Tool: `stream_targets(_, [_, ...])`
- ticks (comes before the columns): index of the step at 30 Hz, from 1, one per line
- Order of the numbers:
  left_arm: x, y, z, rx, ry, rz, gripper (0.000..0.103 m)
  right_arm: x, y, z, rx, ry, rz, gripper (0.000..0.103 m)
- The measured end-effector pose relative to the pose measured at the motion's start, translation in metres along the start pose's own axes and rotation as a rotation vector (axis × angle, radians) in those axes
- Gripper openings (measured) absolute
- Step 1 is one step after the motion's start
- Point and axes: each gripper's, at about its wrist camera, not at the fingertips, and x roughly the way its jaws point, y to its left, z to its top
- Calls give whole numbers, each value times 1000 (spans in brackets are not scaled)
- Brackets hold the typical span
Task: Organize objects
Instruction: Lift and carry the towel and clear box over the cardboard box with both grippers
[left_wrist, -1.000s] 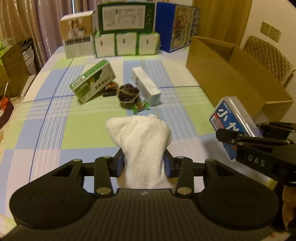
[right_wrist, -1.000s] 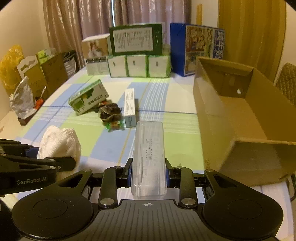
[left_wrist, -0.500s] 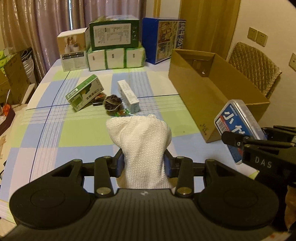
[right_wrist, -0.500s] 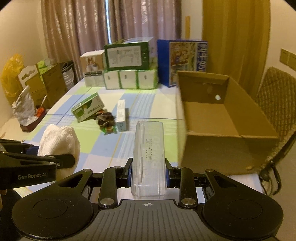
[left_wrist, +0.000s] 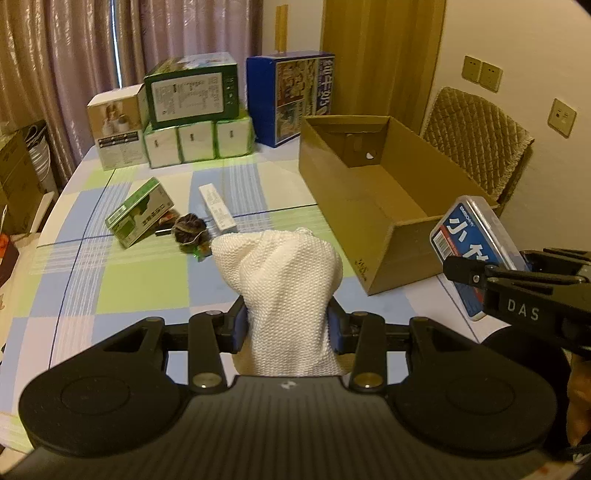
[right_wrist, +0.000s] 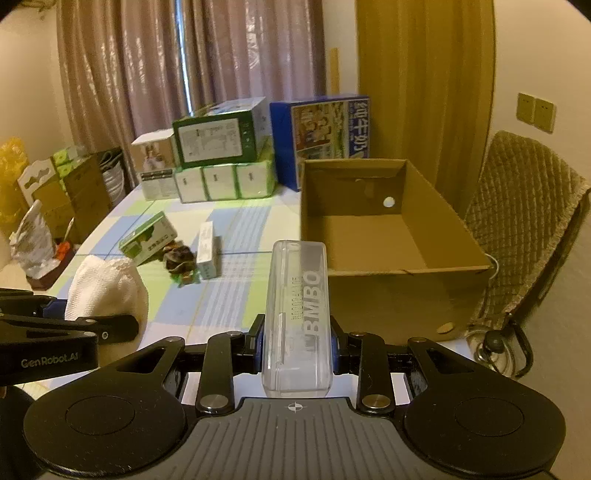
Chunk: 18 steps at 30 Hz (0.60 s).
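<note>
Meanwhile cardboard box holds nothing; plastic case in right claw.

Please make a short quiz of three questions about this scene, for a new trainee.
1. True or false: the cardboard box already holds items.
2. What does the left gripper hold? A) green carton B) white mesh pouch C) blue box
3. Fill in: the right gripper is shut on a clear plastic ____.

Key: 1 false, it looks empty; 2 B; 3 case.
</note>
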Motion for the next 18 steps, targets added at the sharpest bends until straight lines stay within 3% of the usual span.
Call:
stream_targets(10, [6,-19,9,36,1,-32,36,-6,-26,8,31,-22,-37,28])
stream_targets(18, [22,-45,47,78,-21,-97,37,0,-68,36,46,-34,-57,28])
